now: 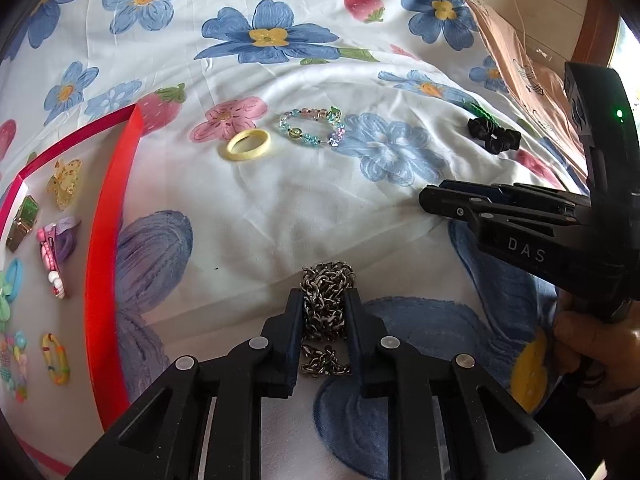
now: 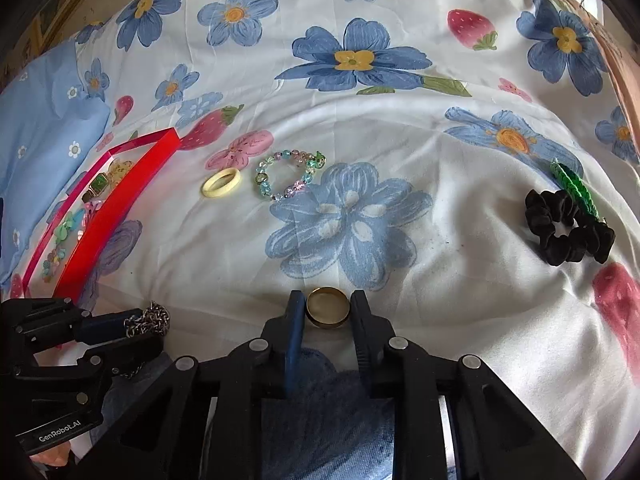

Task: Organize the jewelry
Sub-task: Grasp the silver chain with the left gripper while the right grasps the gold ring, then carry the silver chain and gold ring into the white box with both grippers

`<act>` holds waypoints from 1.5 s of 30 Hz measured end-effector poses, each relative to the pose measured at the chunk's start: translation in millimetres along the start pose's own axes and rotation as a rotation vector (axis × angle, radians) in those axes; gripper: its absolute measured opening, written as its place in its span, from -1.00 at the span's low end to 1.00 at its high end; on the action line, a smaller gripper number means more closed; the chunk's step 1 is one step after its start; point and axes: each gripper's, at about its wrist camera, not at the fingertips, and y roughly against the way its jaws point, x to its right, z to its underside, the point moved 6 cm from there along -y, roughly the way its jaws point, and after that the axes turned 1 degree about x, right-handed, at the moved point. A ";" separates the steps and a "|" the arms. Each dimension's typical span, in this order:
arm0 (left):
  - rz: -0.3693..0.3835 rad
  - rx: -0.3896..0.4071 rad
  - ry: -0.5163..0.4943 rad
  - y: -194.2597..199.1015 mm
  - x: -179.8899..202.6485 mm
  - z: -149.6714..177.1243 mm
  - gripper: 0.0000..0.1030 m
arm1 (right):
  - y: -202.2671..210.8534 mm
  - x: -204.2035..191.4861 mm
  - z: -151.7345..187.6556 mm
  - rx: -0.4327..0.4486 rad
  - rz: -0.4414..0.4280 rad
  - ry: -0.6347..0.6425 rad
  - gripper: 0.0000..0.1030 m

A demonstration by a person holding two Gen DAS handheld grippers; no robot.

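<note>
My left fingers (image 1: 323, 312) are clamped on the bunched chain (image 1: 326, 304), the red tray (image 1: 102, 264) lying off to their left, nearer them than my right fingers (image 2: 327, 312), which pinch a gold ring (image 2: 327, 307).

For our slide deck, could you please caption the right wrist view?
Right gripper holds a gold ring above the floral sheet; left gripper carries a metal chain.

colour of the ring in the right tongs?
Gold, a plain band; clearest in the right wrist view, between the right tongs.
</note>
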 end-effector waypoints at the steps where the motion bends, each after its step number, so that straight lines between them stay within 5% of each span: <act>1: 0.007 0.002 0.007 1.6 -0.8 0.3 -0.66 | 1.1 -0.1 0.2 0.002 -0.003 -0.004 -0.55; 22: 0.040 0.154 0.115 107.9 -25.7 16.3 -0.67 | 60.8 -71.9 2.3 0.071 -0.221 0.004 -0.55; 45: -0.100 0.257 0.303 192.0 -109.4 58.8 -0.67 | 72.1 -172.1 -3.0 0.067 -0.386 0.141 -0.55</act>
